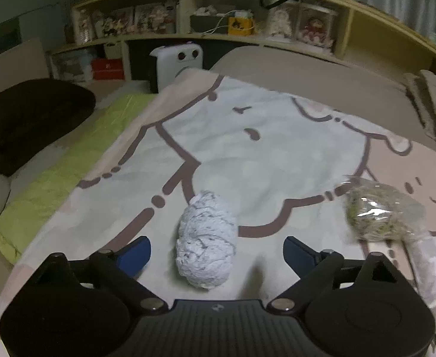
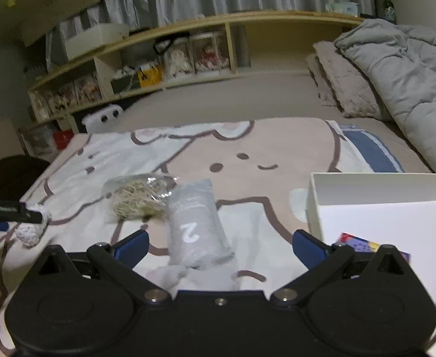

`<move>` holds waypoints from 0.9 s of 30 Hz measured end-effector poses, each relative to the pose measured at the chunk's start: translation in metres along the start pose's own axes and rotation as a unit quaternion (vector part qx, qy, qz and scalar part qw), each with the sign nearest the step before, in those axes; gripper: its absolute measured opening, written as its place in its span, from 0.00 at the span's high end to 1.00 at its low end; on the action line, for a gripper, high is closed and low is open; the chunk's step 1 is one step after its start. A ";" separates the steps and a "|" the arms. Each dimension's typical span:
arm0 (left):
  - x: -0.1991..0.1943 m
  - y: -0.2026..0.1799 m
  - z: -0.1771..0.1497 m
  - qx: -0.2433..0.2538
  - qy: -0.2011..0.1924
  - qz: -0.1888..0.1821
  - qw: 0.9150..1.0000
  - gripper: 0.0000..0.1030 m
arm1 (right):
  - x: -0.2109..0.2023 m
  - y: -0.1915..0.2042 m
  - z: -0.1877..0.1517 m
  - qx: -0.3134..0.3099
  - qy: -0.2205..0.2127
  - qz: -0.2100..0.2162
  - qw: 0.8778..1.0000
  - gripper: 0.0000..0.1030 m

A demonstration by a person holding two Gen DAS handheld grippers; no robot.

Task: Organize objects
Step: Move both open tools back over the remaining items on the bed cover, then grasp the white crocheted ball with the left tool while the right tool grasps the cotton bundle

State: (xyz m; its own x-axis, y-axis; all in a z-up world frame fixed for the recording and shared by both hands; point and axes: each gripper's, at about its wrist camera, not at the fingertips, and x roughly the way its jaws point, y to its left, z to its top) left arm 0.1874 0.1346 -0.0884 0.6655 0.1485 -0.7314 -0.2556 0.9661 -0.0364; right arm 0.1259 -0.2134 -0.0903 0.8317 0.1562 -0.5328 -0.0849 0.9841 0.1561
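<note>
On the bed's cartoon blanket [image 1: 247, 148], a white yarn ball [image 1: 206, 241] lies between the left gripper's [image 1: 216, 253] open jaws, untouched; a grey packet [image 2: 195, 226] lies between the right gripper's [image 2: 220, 248] open jaws.

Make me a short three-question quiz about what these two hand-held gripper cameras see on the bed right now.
1. True or false: the left hand-held gripper is clamped on the white crumpled yarn ball.
2. Which digit is printed on the grey plastic-wrapped roll?
3. The clear bag of straw-coloured fibre lies: A) in the white open box; B) on the cartoon-print blanket; C) on the wooden shelf.

Key: 1 false, fingers apart, not touching; 2 the digit 2; 3 B.
</note>
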 end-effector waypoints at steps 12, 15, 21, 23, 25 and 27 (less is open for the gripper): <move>0.022 0.013 -0.007 -0.026 0.007 0.004 1.000 0.37 | 0.027 0.019 -0.025 -0.117 0.048 0.053 0.991 0.11; 0.022 0.013 -0.007 -0.024 0.008 0.006 1.000 0.49 | 0.030 0.026 -0.033 -0.175 0.055 0.054 0.982 0.20; 0.016 0.010 -0.006 -0.027 0.023 -0.009 0.999 0.58 | 0.030 0.037 -0.041 -0.239 0.070 0.058 0.967 0.51; 0.013 0.006 -0.008 -0.023 0.030 -0.014 0.999 0.59 | 0.027 0.038 -0.036 -0.235 0.078 0.055 0.967 0.58; 0.007 0.001 -0.010 -0.020 0.039 -0.024 0.999 0.59 | 0.025 0.035 -0.032 -0.219 0.090 0.054 0.970 0.64; 0.002 -0.004 -0.012 -0.018 0.049 -0.034 0.998 0.59 | 0.022 0.031 -0.027 -0.201 0.101 0.056 0.973 0.65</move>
State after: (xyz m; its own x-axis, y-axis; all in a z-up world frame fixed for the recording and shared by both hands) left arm 0.1809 0.1287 -0.0982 0.6115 0.0599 -0.7890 -0.2381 0.9648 -0.1113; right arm 0.1264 -0.1768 -0.1197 0.6836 0.2380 -0.6900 -0.4107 0.9069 -0.0941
